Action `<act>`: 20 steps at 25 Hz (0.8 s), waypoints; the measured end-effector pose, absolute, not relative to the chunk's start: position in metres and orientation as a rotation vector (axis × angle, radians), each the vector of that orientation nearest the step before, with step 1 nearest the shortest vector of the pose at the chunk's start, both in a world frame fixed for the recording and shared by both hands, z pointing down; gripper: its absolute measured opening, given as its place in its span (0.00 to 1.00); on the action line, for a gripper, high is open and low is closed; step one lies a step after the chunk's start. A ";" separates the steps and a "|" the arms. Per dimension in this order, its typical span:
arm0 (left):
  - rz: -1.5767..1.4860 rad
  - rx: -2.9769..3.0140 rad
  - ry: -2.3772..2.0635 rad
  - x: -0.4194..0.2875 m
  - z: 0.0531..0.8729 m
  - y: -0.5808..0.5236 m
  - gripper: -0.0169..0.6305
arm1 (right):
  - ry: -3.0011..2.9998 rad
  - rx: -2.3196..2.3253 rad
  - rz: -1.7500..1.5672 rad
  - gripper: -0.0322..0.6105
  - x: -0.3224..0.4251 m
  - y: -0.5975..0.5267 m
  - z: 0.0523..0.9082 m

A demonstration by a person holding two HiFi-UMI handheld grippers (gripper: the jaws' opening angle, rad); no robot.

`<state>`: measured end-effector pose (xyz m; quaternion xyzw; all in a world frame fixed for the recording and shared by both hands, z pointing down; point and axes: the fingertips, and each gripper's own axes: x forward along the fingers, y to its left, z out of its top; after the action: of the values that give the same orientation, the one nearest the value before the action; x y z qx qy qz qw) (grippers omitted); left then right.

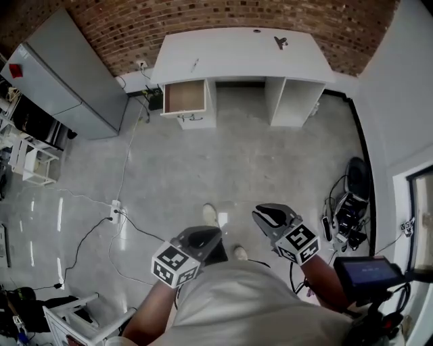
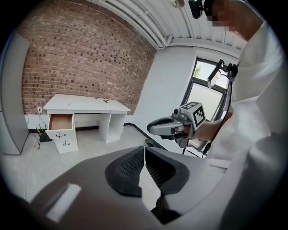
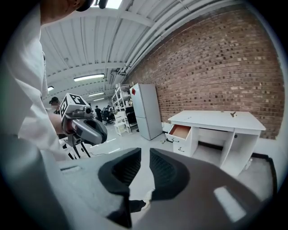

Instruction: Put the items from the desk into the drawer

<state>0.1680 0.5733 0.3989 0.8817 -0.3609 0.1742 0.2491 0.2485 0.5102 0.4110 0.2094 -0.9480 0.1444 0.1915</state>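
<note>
Across the room, against the brick wall, stands the white desk with its top drawer pulled open, well apart from the person. The step in hand looks like the approach: walk up square to the desk and skirt the power strip and its cables, plain only in the head view. The left gripper has its fingers meeting at the tips on nothing. The right gripper has its fingers a narrow gap apart, empty. Only the head view shows both desk items plainly: a small dark object toward the right and a slim stick-like item above the drawer.
</note>
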 end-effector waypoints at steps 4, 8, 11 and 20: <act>0.463 2.436 -0.931 0.149 0.406 0.510 0.08 | -2.627 0.650 0.400 0.12 0.233 0.453 0.415; 0.440 2.459 -0.859 0.121 0.399 0.436 0.08 | -2.617 0.722 0.392 0.12 0.207 0.387 0.390; 0.416 2.497 -0.805 0.105 0.393 0.381 0.08 | -2.591 0.774 0.353 0.12 0.191 0.339 0.378; 0.436 2.500 -0.787 0.063 0.398 0.250 0.08 | -2.524 0.874 0.401 0.12 0.175 0.235 0.386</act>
<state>0.0631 0.2496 0.3978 0.9134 -0.2876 0.1594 0.2401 0.1754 0.2352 0.3859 0.3156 -0.9119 0.1449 0.2186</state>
